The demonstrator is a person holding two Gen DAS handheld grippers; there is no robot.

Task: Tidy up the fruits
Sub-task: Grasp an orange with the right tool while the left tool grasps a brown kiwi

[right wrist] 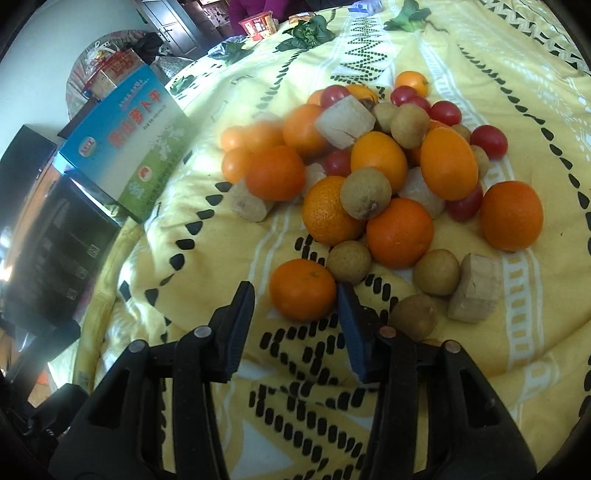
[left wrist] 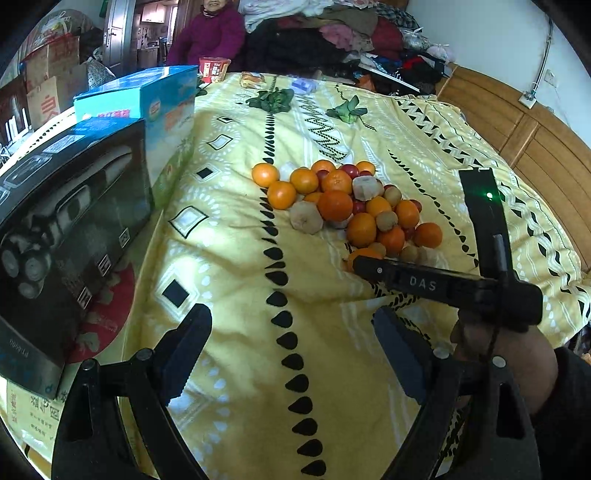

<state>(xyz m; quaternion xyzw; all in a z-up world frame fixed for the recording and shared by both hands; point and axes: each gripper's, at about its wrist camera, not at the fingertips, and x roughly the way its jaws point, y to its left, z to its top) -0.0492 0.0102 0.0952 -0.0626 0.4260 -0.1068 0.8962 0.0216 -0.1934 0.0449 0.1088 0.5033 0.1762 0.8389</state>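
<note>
Mixed fruit pile [left wrist: 347, 210] lies mid-bedspread [left wrist: 236, 258]; right gripper [right wrist: 295, 299] spread apart, straddling the nearest mandarin [right wrist: 303, 288], unclamped; left gripper [left wrist: 291, 350] apart, holding nothing. Mandarin judged light, soft-skinned, prone to roll; grip gently across its widest part.

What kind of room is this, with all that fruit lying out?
Probably a bedroom at home: the fruit pile sits on a yellow quilt, by a wooden headboard and heaped clothes.
</note>
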